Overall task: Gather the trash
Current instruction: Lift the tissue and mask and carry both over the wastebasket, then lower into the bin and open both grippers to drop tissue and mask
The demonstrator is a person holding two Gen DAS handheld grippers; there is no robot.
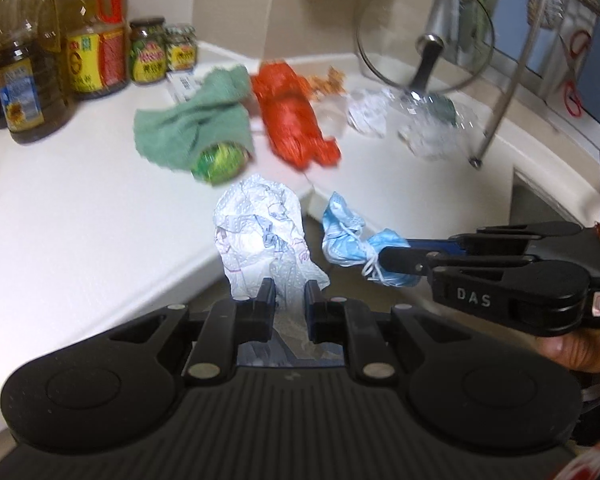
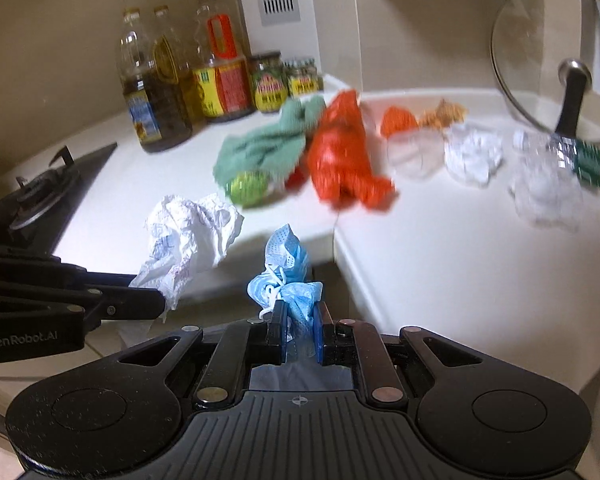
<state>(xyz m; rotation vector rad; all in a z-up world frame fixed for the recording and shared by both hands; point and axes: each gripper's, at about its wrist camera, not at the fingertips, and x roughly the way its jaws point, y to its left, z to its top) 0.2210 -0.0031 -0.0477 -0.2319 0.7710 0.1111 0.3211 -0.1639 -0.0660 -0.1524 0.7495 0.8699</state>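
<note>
My left gripper [image 1: 290,292] is shut on a crumpled white paper towel [image 1: 260,232], held in the air in front of the counter's edge. In the right wrist view the same paper towel [image 2: 188,240] hangs from the left gripper [image 2: 162,306] at the left. My right gripper [image 2: 300,316] is shut on a crumpled blue face mask [image 2: 286,276]; from the left wrist camera the face mask [image 1: 348,236] sticks out of the right gripper [image 1: 384,258]. More trash lies on the white counter [image 1: 60,208]: an orange net bag [image 1: 292,116], a white paper ball [image 1: 366,112], crumpled clear plastic [image 1: 432,128].
A green cloth [image 1: 196,124] lies over a green ball [image 1: 220,160]. Oil bottles [image 1: 24,68] and jars [image 1: 148,52] stand at the back left. A glass pot lid [image 1: 424,36] leans at the back right beside a metal rack leg [image 1: 496,120]. A gas hob [image 2: 40,192] sits left.
</note>
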